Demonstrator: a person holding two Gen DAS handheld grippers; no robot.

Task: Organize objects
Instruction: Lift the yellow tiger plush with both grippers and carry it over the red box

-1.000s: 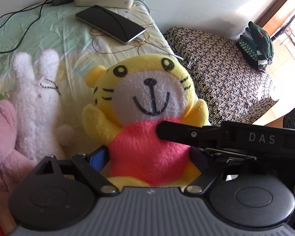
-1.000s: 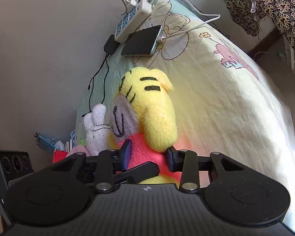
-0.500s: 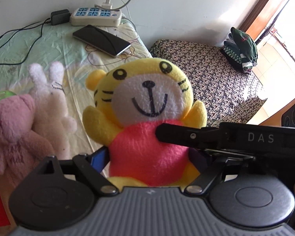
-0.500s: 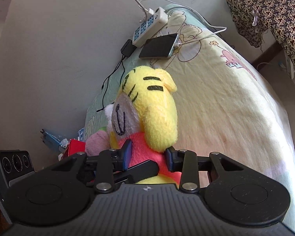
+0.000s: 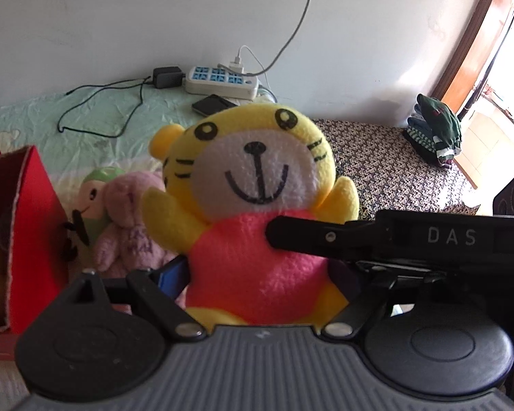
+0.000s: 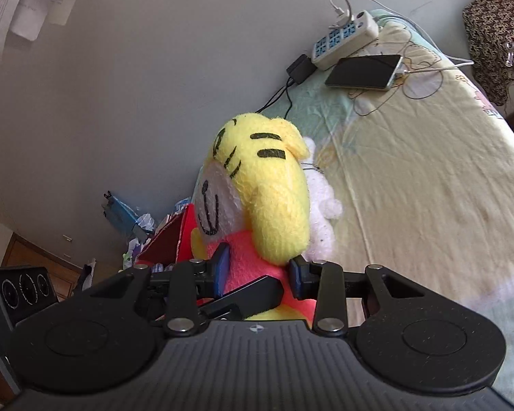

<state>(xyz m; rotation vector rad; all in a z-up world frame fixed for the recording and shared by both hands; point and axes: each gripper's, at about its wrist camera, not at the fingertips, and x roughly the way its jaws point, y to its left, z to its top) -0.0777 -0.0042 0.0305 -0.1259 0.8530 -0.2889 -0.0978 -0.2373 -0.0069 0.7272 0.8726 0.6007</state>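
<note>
Both tongs grip a yellow plush tiger in a pink shirt (image 5: pixel 257 205) at its waist, holding it clear above the bed (image 6: pixel 428 171). The left tongs (image 5: pixel 257 274) clench its sides; the right tongs (image 6: pixel 257 270) pinch it front and back. The toy hangs upright, long axis vertical, its face turned toward the left camera. This looks like the carrying step; the next move likely calls for swinging it over the open red cardboard box (image 5: pixel 34 222) at the left and lowering it in, clear of the pink plush bear (image 5: pixel 130 215) beside the box.
</note>
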